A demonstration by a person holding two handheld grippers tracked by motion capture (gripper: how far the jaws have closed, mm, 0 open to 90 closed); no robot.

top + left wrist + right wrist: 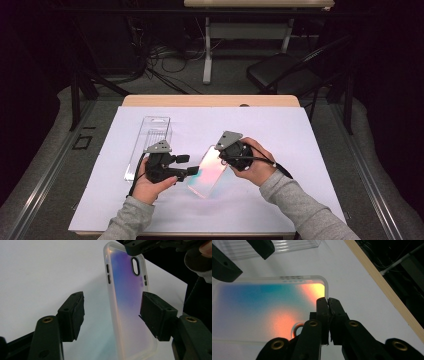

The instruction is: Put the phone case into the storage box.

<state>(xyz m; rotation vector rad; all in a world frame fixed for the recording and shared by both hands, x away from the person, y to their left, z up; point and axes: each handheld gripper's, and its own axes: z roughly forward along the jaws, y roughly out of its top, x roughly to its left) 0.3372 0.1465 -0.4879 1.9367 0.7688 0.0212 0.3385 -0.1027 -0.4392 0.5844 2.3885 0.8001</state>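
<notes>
A translucent iridescent phone case (pixel 207 172) is held tilted above the white mat, between my two grippers. My right gripper (pixel 220 151) is shut on the case's thin rim near the camera cut-out, as the right gripper view shows (pixel 327 302) against the case (pixel 262 307). My left gripper (pixel 188 165) reaches in from the left. In the left gripper view its jaws (pixel 113 312) stand apart on either side of the case (pixel 125 297): the left pad is well clear of it, the right pad close to its far edge.
A clear plastic package (pixel 150 142) lies on the white mat (pixel 300 145) behind my left hand. The wooden table edge (pixel 210 101) runs along the back. Beyond it are a black chair (pixel 280 70), cables and a desk frame.
</notes>
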